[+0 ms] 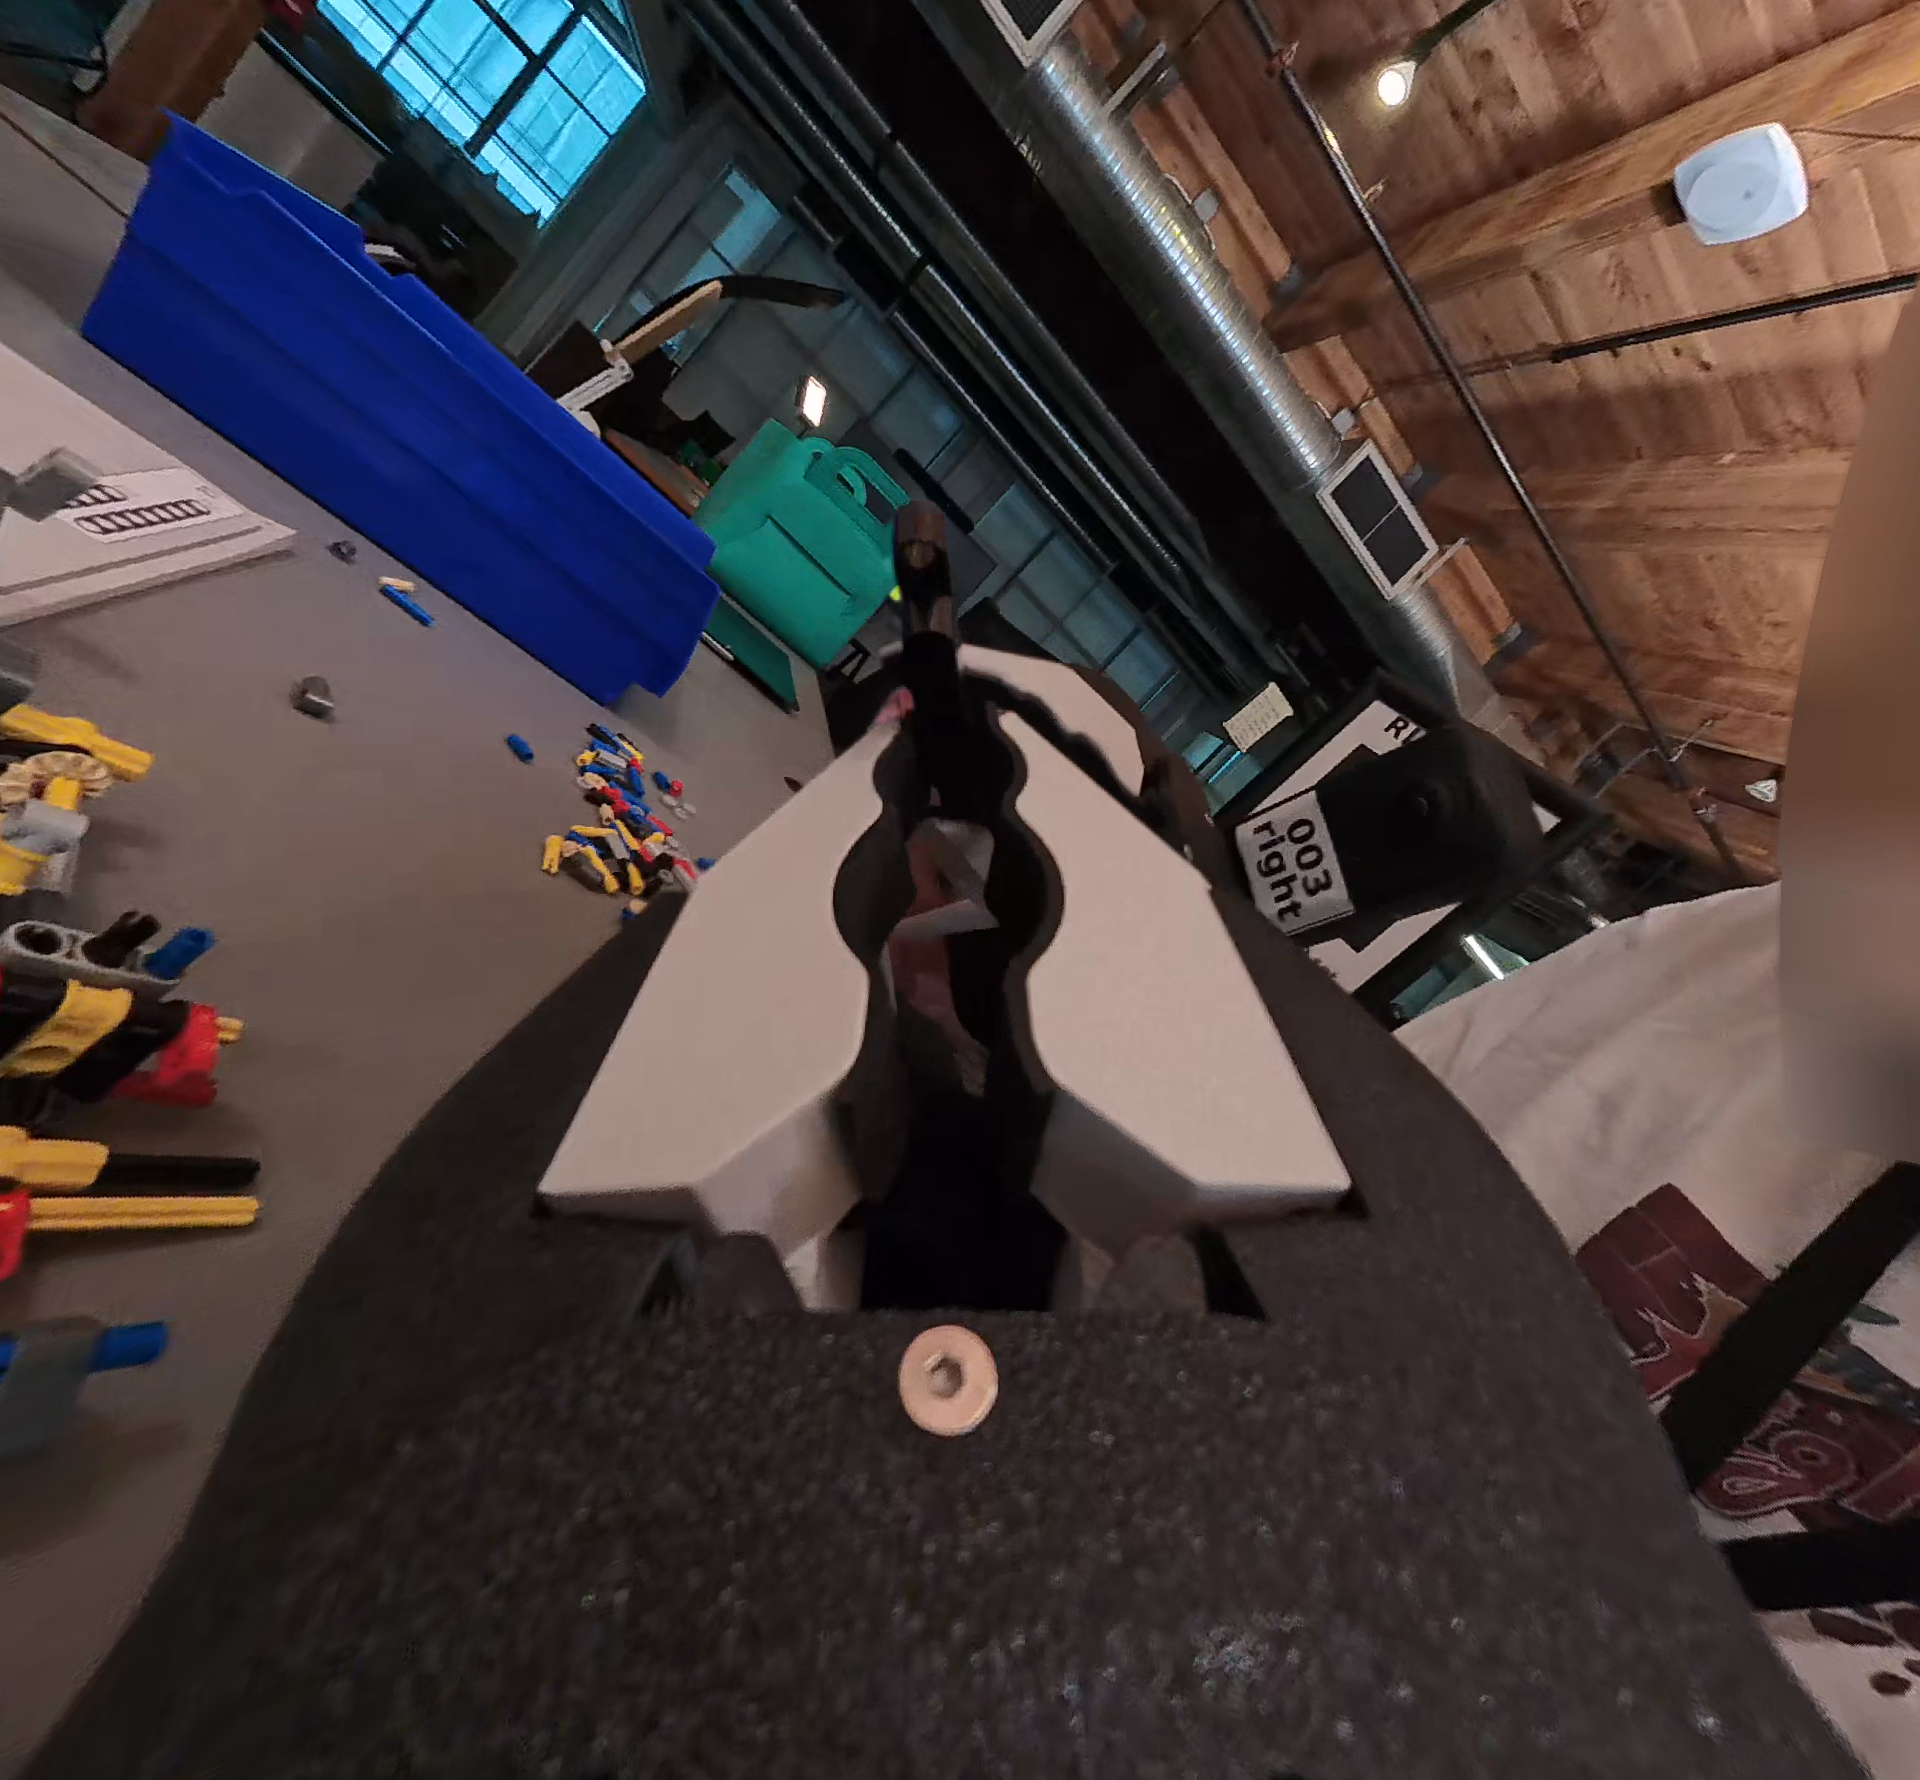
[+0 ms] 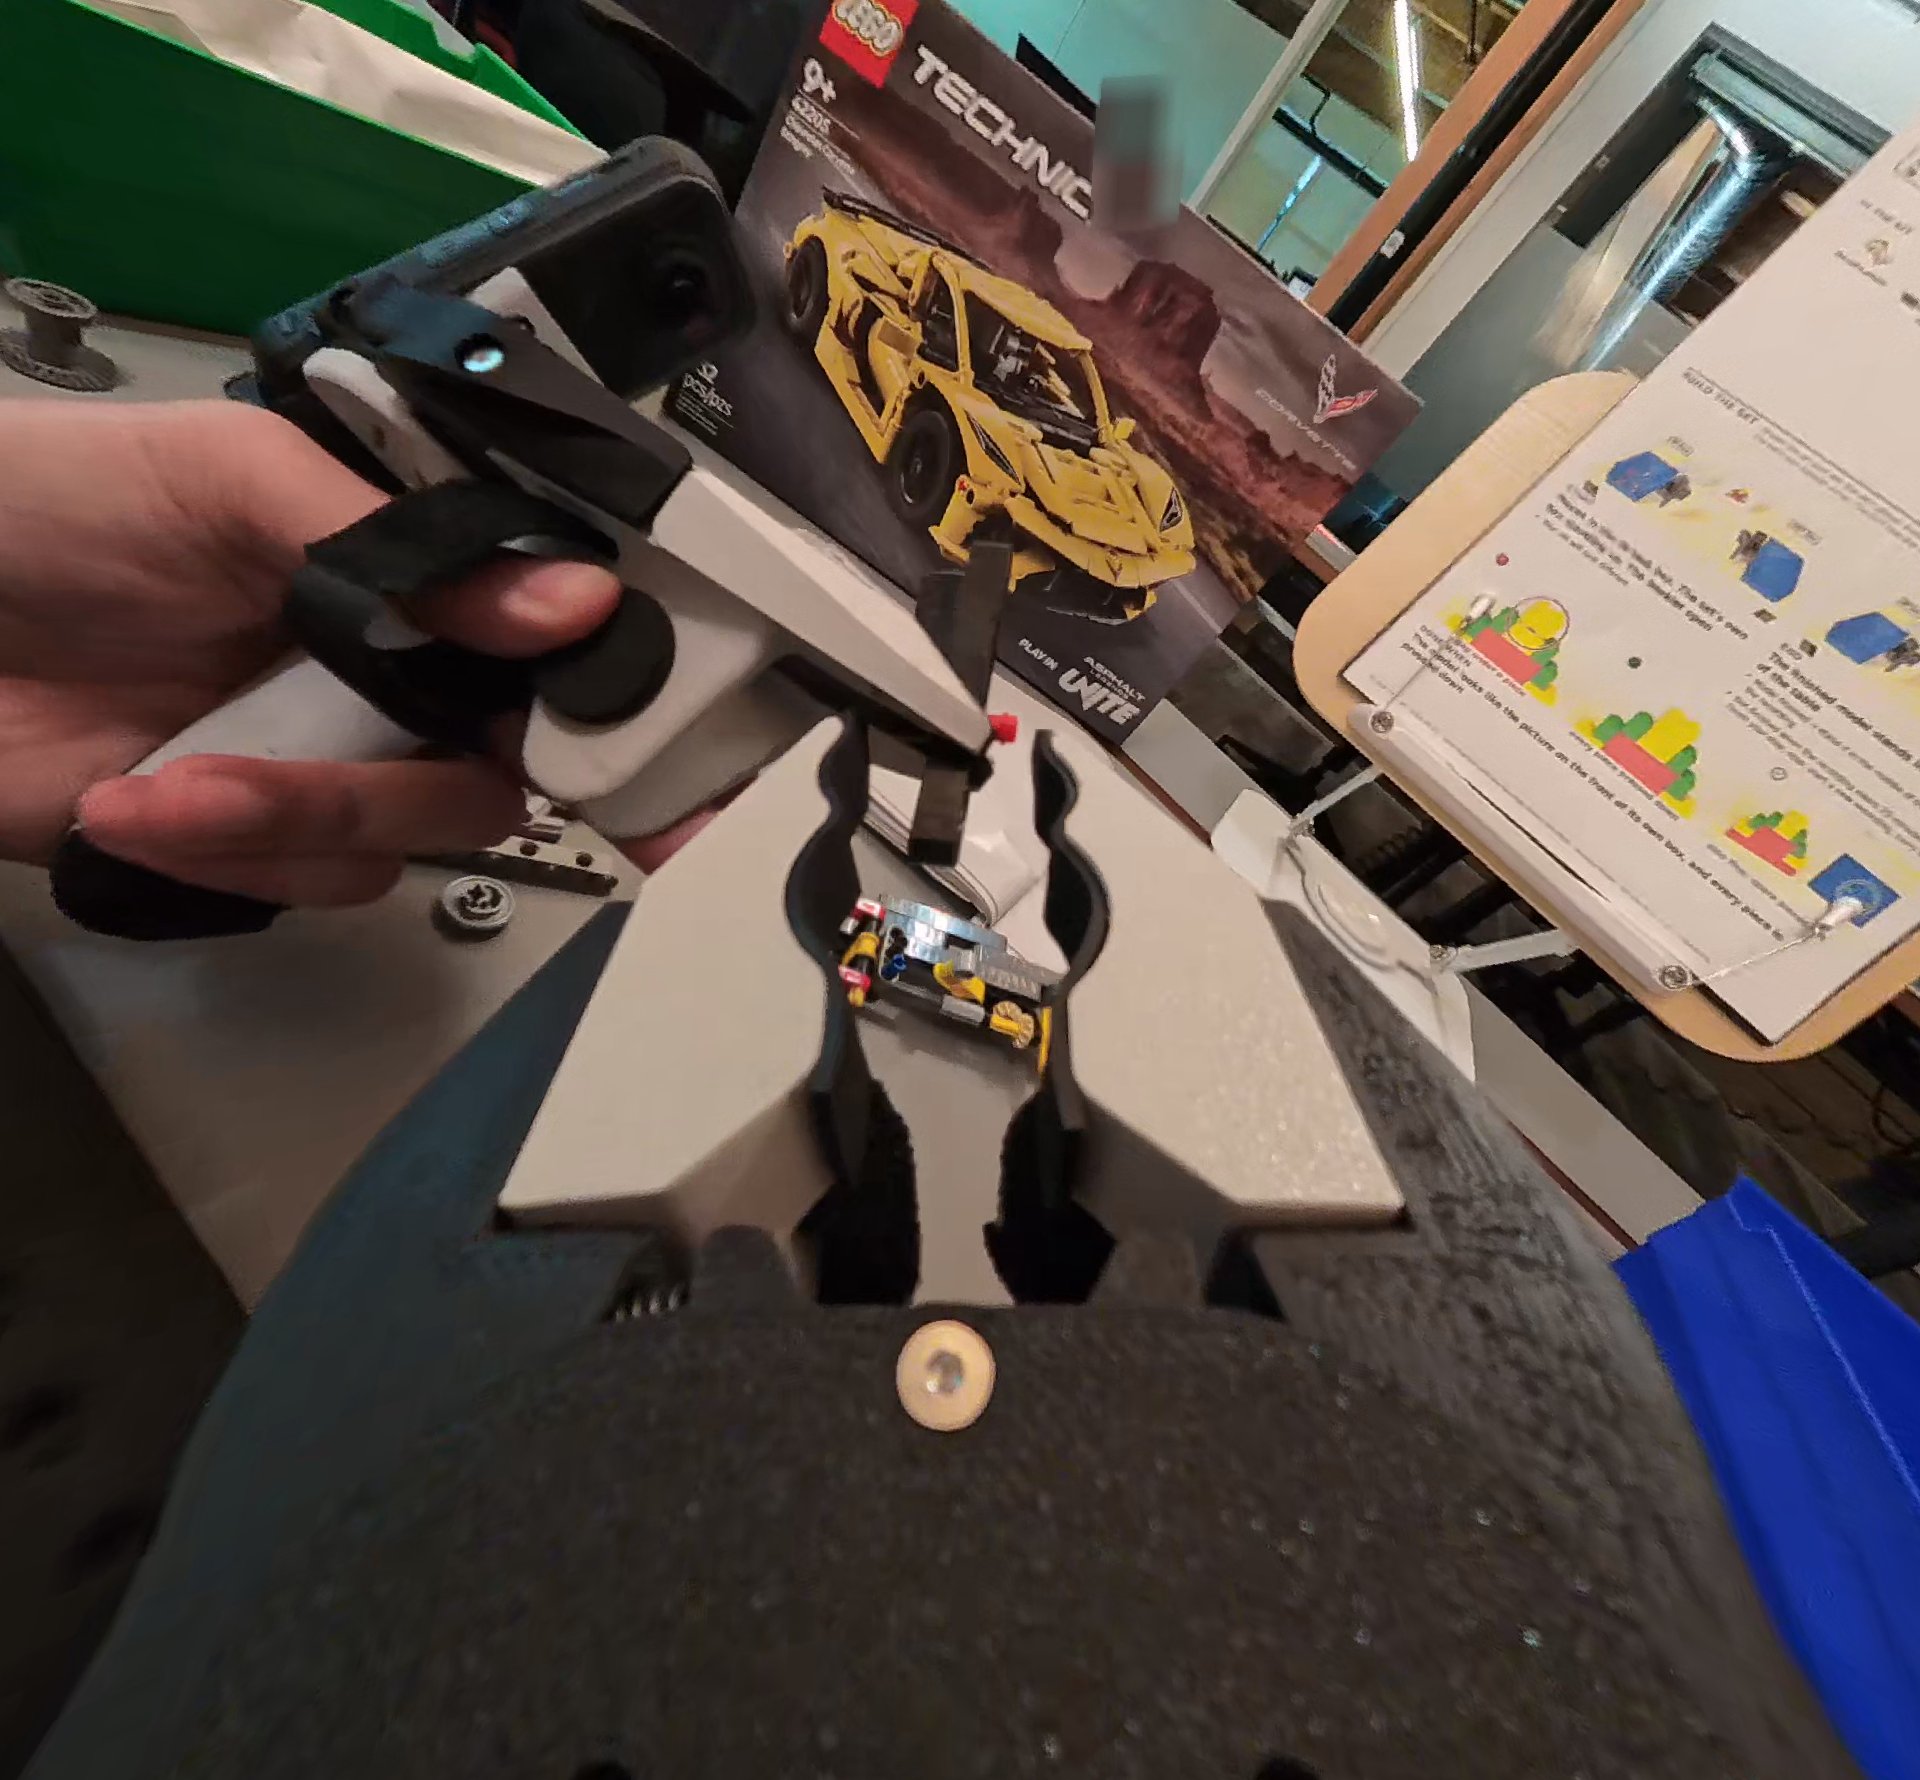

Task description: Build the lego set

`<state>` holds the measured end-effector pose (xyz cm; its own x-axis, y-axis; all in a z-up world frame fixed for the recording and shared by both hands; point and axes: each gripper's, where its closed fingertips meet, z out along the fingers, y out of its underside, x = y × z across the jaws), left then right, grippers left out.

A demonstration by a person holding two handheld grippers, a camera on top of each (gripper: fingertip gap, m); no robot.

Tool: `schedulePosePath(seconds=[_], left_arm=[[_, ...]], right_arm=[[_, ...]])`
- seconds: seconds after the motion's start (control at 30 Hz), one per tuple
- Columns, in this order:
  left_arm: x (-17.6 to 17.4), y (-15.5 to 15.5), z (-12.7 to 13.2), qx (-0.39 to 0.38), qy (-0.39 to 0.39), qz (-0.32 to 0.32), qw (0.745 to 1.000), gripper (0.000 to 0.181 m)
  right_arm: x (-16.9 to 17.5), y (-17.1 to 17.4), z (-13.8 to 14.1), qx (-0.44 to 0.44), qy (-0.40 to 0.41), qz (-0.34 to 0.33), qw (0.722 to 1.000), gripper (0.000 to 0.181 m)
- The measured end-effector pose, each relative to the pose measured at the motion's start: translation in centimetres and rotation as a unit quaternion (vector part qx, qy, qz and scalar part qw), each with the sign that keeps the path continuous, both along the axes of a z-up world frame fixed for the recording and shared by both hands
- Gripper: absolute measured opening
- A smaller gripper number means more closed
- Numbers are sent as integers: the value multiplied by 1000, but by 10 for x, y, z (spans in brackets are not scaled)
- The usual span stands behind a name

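My left gripper (image 1: 935, 743) is shut on a black Lego beam (image 1: 920, 587) that sticks out past its fingertips, raised above the table. In the right wrist view a hand holds this left gripper (image 2: 971, 743), with the black beam (image 2: 966, 650) upright in it and a small red piece (image 2: 1003, 728) at its tip. My right gripper (image 2: 940, 754) is open and empty. Its fingertips stand on either side of the beam's lower end. The partly built yellow, grey and black assembly (image 2: 951, 972) lies on the table beyond. It also shows in the left wrist view (image 1: 94, 1034).
A pile of small pins (image 1: 623, 826) and a booklet (image 1: 104, 525) lie on the grey table by a blue bin (image 1: 395, 421). The set's box (image 2: 1039, 359), an instruction sheet on a stand (image 2: 1662, 691), a green bin (image 2: 208, 172) and a grey gear (image 2: 476, 899) stand around. The grippers are tip to tip, or close to it. Left tips and right tips are each some 15 centimetres from the grey gear (image 2: 476, 899).
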<state>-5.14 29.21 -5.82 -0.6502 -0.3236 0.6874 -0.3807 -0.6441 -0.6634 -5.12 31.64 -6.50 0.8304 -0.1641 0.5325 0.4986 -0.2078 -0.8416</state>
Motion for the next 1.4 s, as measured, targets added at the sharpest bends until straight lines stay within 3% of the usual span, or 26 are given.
schedulePosePath(seconds=[0.6,1.0,1.1,1.4], left_arm=[[-4,1,-1,-6,1,-14,1000,7],[0,1,-7,40,18,-6,999,9],[1,14,-4,38,11,26,999,5],[1,16,-2,49,-5,42,998,6]], right_arm=[[-6,2,0,9,-75,15,997,21],[0,-2,-8,24,-5,21,999,18],[2,-5,-13,18,-17,22,999,18],[3,-3,-8,29,-31,0,999,18]])
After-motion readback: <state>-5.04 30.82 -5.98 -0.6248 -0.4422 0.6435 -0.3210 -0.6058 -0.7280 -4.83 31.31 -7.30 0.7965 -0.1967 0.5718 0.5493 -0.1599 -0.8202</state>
